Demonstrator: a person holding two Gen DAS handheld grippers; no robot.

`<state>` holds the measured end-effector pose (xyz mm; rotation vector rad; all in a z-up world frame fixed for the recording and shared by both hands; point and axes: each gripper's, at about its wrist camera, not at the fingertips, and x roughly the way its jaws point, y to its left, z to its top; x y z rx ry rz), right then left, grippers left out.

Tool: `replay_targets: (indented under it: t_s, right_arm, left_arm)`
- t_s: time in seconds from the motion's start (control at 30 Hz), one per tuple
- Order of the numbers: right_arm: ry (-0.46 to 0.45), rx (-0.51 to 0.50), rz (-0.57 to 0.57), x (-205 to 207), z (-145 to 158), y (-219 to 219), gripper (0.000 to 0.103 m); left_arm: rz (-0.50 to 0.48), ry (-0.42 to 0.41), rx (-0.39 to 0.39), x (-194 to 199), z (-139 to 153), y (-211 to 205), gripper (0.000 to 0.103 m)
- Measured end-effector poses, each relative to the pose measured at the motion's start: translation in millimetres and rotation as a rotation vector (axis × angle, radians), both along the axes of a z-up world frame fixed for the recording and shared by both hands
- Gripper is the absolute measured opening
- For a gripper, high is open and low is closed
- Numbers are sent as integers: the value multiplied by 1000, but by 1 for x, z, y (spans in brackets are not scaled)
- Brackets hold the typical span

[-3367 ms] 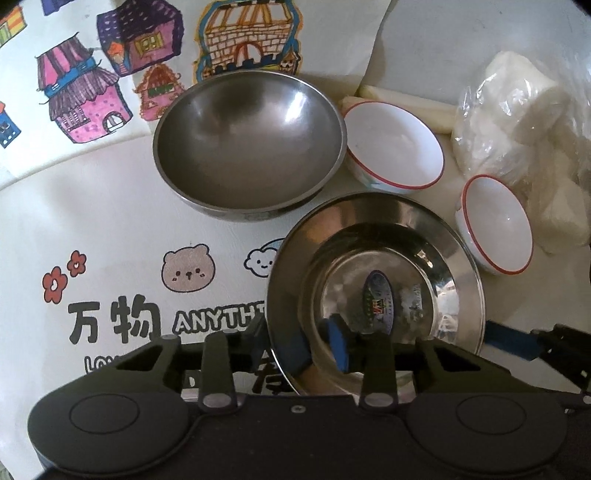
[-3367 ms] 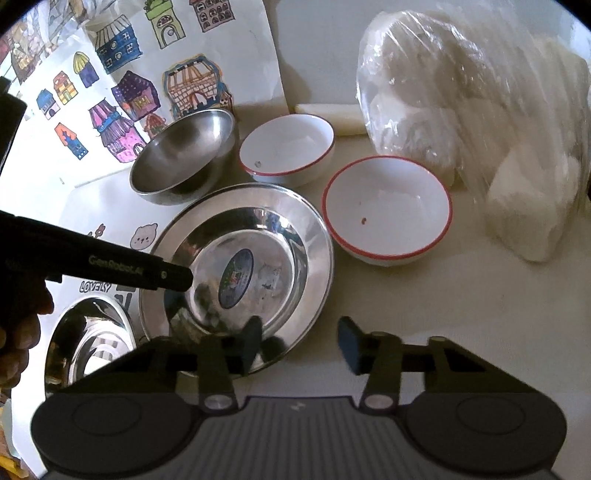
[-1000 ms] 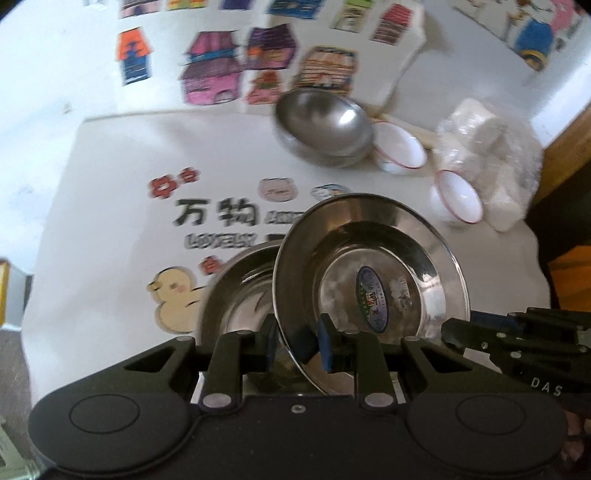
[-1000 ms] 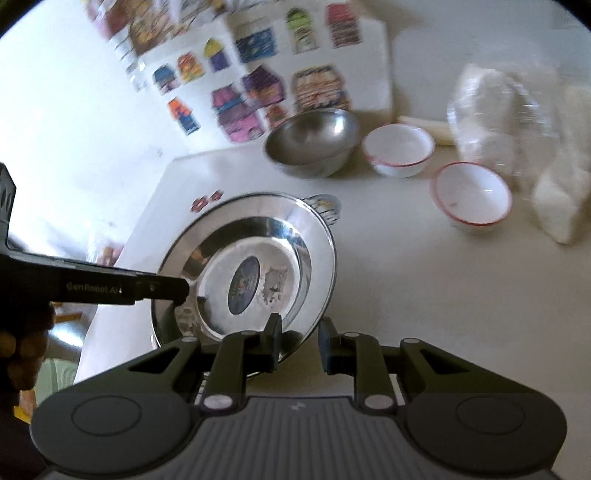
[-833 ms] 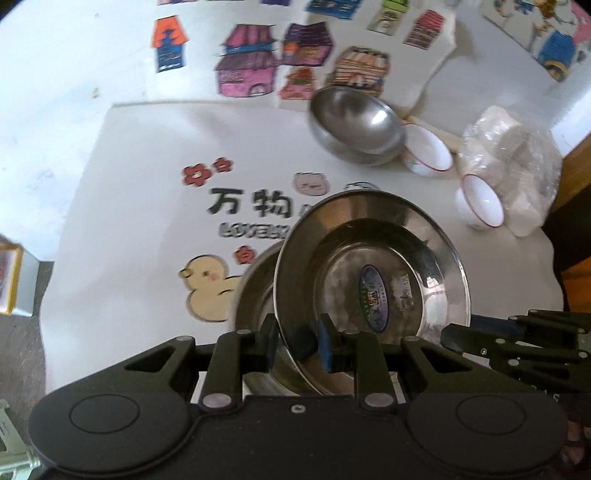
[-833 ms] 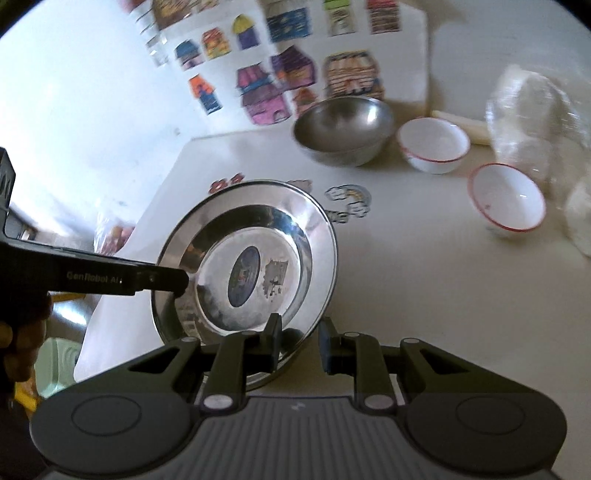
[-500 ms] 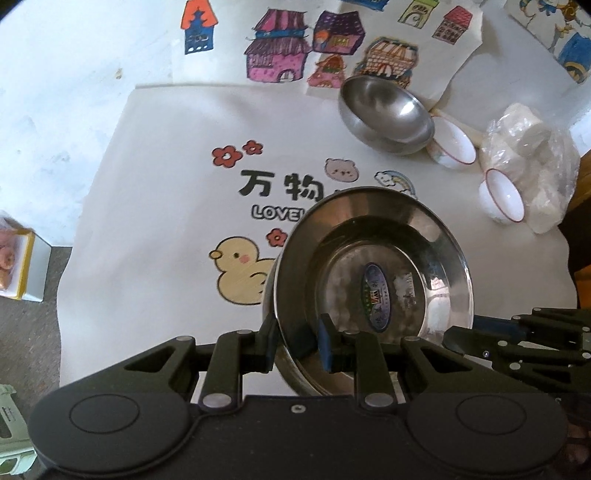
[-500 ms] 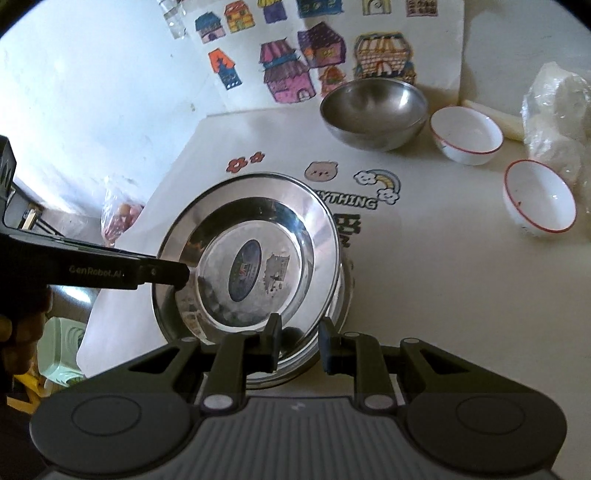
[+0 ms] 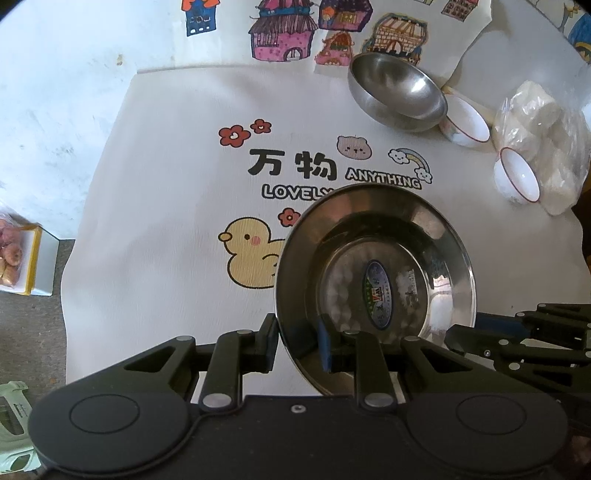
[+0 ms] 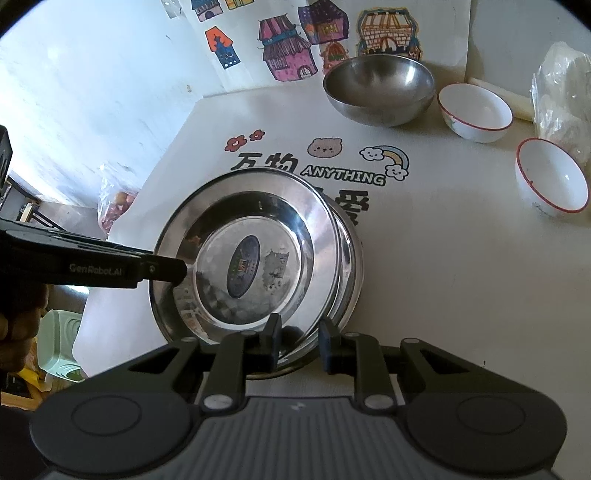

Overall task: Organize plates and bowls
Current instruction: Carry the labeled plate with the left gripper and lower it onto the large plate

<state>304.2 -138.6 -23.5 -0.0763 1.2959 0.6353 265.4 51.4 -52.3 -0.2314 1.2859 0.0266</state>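
A steel plate (image 9: 376, 273) with a sticker in its middle is gripped at opposite rims by both grippers. My left gripper (image 9: 297, 341) is shut on its near-left rim; it also shows in the right wrist view (image 10: 162, 271). My right gripper (image 10: 297, 341) is shut on the plate's (image 10: 251, 254) near rim, and its fingers (image 9: 465, 338) show at the plate's right rim in the left wrist view. A second steel plate (image 10: 351, 266) lies directly under the held one, its edge showing on the right. A steel bowl (image 10: 378, 90) and two red-rimmed white bowls (image 10: 476, 110) (image 10: 552, 177) stand at the back right.
The table (image 9: 177, 184) has a white printed cloth with a duck and lettering. A plastic bag of white lumps (image 9: 543, 122) lies at the far right by the white bowls. House drawings (image 9: 284, 33) hang on the wall behind. A box (image 9: 22, 258) lies on the floor at left.
Both grippers have carried the steel plate back and to the left across the table, over the second plate. The bowls now look farther away.
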Motion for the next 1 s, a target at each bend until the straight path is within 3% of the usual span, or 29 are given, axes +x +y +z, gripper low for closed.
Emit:
replay_targets:
  t_s: [1.0]
  right_arm:
    - [-4,-23,9,3,-1,10,27]
  left_arm:
    - [2,52,31,9,-14,-3,29]
